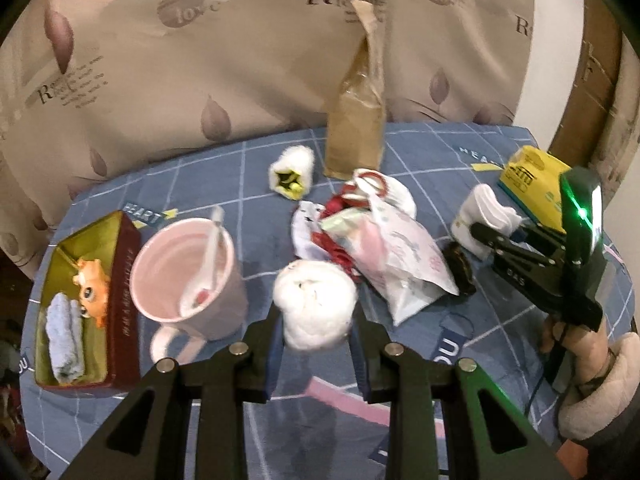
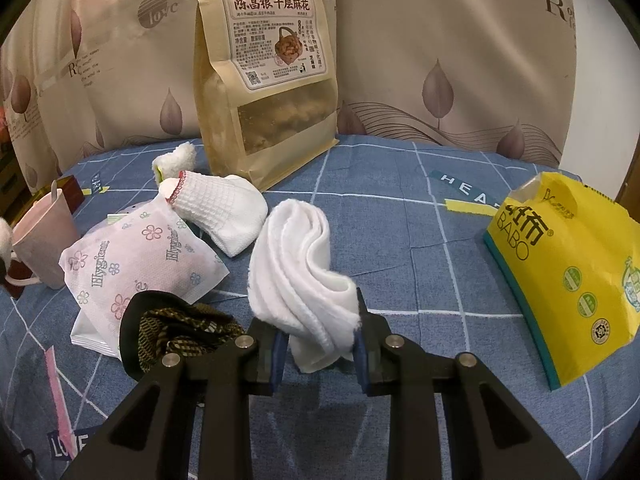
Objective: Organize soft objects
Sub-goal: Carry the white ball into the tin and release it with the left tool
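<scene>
Yellow "BABO" pack (image 2: 560, 280), "Hygiene" pouch (image 2: 140, 264) — L hand-held gripper (image 1: 316, 344) clamped on fluffy ball (image 1: 316, 304), R hand-held gripper (image 2: 320, 344) on white cloth (image 2: 304, 272)

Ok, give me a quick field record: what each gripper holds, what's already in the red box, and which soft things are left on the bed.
left gripper: shut on white fluffy ball
right gripper: shut on folded white cloth
red box: rolled blue towel, orange toy
loose soft items: white sock, fleecy roll with yellow lining, dark patterned cloth
other items: pink mug, kraft snack bag, yellow tissue pack
</scene>
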The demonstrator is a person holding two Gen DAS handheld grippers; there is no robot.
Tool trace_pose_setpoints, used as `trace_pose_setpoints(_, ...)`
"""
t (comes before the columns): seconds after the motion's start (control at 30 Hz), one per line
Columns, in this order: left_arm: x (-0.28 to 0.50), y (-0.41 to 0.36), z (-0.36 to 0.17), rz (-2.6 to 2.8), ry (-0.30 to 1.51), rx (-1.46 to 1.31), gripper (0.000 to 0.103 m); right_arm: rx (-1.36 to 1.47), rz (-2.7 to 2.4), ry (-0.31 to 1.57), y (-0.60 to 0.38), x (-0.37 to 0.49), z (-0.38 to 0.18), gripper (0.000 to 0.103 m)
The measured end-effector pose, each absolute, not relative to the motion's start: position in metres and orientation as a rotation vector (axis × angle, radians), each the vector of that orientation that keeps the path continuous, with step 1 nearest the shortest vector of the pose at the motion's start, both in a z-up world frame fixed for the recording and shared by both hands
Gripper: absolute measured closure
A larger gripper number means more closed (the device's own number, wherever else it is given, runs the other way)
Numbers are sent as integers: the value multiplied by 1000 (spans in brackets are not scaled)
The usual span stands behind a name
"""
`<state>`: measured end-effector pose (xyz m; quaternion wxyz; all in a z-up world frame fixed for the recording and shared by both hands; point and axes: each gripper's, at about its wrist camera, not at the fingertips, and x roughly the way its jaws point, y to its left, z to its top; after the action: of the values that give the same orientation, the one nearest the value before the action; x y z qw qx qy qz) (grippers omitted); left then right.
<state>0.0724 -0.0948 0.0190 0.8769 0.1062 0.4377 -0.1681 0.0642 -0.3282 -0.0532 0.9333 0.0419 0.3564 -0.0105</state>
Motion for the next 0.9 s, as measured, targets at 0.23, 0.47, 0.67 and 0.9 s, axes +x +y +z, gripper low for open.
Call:
trace_pose_setpoints(0.23, 81, -71, 29, -299, 885, 213, 74, 84, -21, 729, -329, 64, -53, 77)
trace_pose_setpoints(0.47, 91, -40, 38, -226, 863, 201, 74, 84, -21, 729, -328, 64, -54, 77)
trace_pose_setpoints(0.67, 100, -12, 42, -161, 855, 186, 74, 82, -22, 731, -329, 64, -55, 77)
trace_pose_setpoints(0.9, 111, 20, 43, -82, 849, 179, 74, 81, -22, 730, -328, 64, -55, 77)
